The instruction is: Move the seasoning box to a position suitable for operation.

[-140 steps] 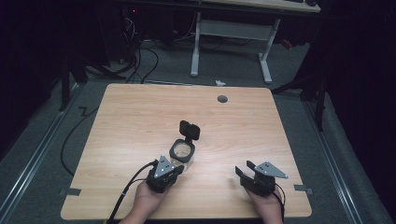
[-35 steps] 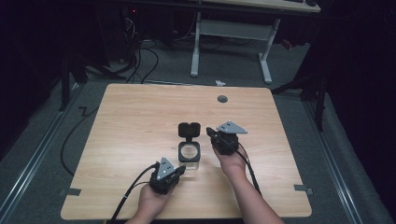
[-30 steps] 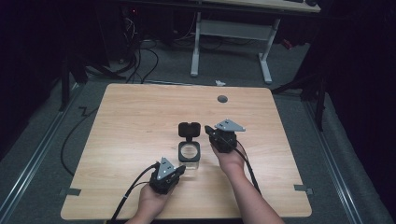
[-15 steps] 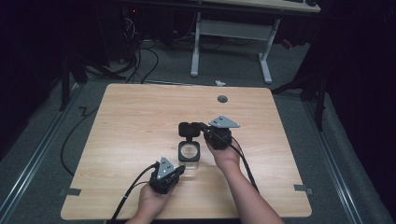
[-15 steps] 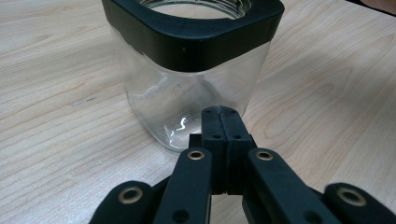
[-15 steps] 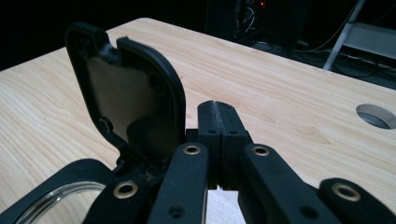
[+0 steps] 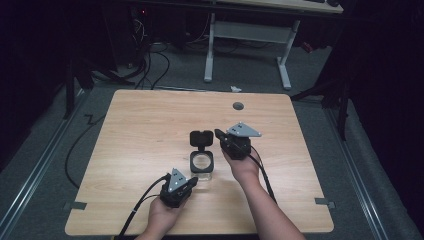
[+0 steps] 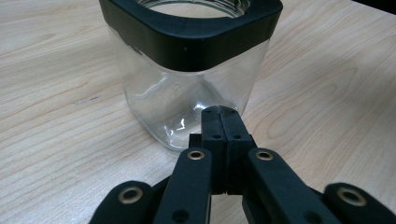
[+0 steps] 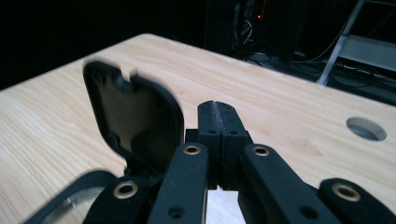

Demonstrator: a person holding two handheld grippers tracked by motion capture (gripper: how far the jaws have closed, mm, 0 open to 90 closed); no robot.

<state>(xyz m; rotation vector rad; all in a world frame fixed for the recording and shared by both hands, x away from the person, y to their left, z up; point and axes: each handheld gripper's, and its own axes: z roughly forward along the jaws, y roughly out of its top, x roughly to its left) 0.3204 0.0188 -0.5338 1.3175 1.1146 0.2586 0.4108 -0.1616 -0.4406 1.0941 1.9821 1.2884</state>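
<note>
Two hand-held grippers are at work over a light wooden surface (image 7: 140,130), with a clear square jar (image 7: 202,165) near the centre of the high view. The jar stands upright, has a black collar around its mouth, and its black hinged lid (image 7: 201,138) is flipped up at the side toward the top of the frame.

Left hand-held gripper (image 7: 189,181): lower centre of the high view, just below and left of the jar, held in the person's left hand (image 7: 167,216). In the left gripper view its jaws are clenched together with nothing between them, and the tips (image 8: 220,112) sit right at the jar's glass wall (image 8: 187,88) near the base (actual contact cannot be confirmed).

Right hand-held gripper (image 7: 220,135): just right of the lid in the high view, held in the right hand (image 7: 243,167). In the right gripper view its jaws are likewise pressed together, empty, with the raised lid (image 9: 133,119) standing just beside them at the left, slightly blurred.

A round hole (image 7: 238,106) is set in the surface toward the upper right. Cables (image 7: 150,55) lie on the floor at the upper left.
</note>
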